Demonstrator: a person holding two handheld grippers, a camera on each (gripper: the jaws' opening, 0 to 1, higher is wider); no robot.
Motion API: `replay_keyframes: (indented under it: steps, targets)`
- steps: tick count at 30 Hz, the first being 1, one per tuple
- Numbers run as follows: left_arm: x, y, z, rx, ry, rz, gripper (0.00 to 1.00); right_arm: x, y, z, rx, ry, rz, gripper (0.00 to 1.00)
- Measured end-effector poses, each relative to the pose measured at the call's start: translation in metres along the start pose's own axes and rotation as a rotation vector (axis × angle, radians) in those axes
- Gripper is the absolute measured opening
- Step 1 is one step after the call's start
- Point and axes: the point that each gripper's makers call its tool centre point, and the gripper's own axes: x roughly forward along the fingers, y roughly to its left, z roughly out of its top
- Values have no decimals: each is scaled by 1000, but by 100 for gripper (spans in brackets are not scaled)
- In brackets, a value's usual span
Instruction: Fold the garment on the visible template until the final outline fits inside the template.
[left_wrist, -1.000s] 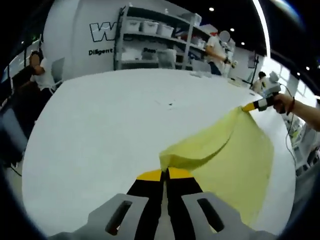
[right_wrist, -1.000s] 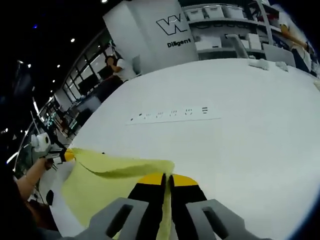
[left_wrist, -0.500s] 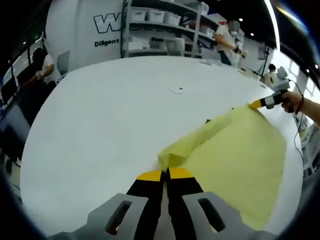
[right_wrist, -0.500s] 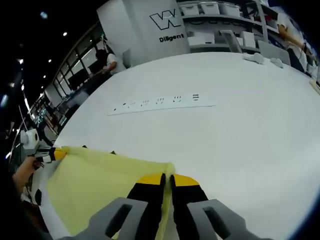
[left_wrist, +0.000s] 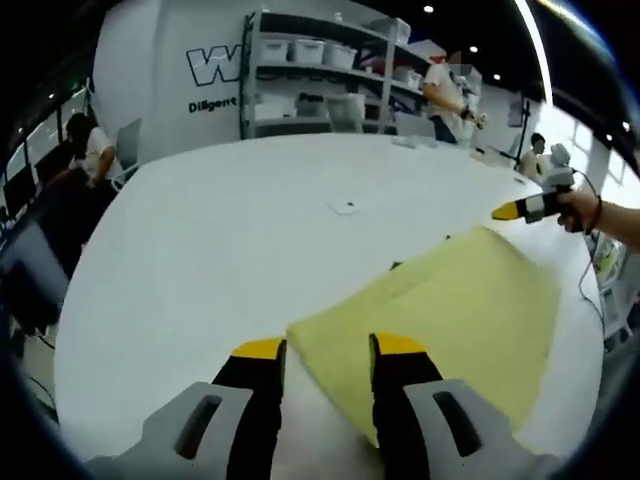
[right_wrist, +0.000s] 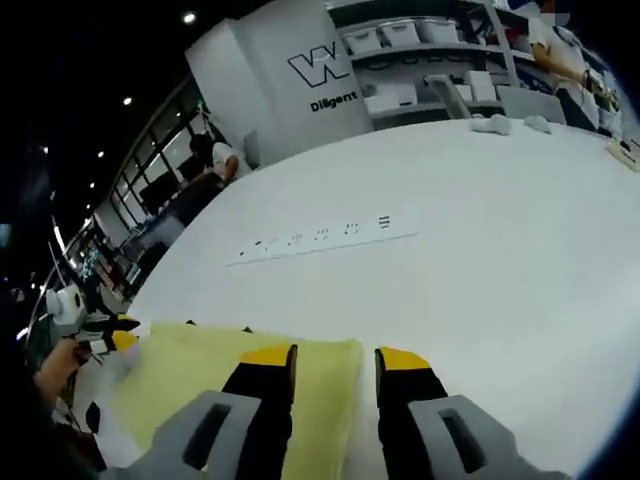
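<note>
Yellow cloth, the garment (left_wrist: 455, 310), lies flat on the white table (left_wrist: 230, 230), spread out with one corner reaching toward the left gripper (left_wrist: 325, 350). That gripper's yellow-tipped jaws stand wide apart, with nothing between them but the garment's near corner lying on the table below. In the left gripper view the right gripper (left_wrist: 520, 208) shows at the far edge of the cloth, held in a hand (left_wrist: 580, 205); whether its tip touches the cloth cannot be told.

In the right gripper view the garment (right_wrist: 215, 375) lies flat too, its corner under the right gripper (right_wrist: 335, 360), whose jaws also gape wide and hold nothing. The left gripper (right_wrist: 110, 335) appears at the cloth's far corner, just beside it, held in a hand (right_wrist: 60, 360). Small dark marks (right_wrist: 320, 237) run in a line across the table beyond the cloth. Shelves (left_wrist: 320, 80) with bins stand behind the table.
</note>
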Motion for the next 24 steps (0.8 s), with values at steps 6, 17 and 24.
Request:
replay_keyframes:
  steps: [6, 17, 24]
  targets:
    - [-22, -26, -2, 21, -37, -39, 50, -22, 30, -12, -27, 3, 107, 46]
    - [-58, -56, -26, 55, -56, -103, 70, -63, 59, -50, -98, 38, 212, 58]
    - [-78, -62, -52, 73, -71, -113, 68, -79, 55, -76, -134, 68, 228, 61]
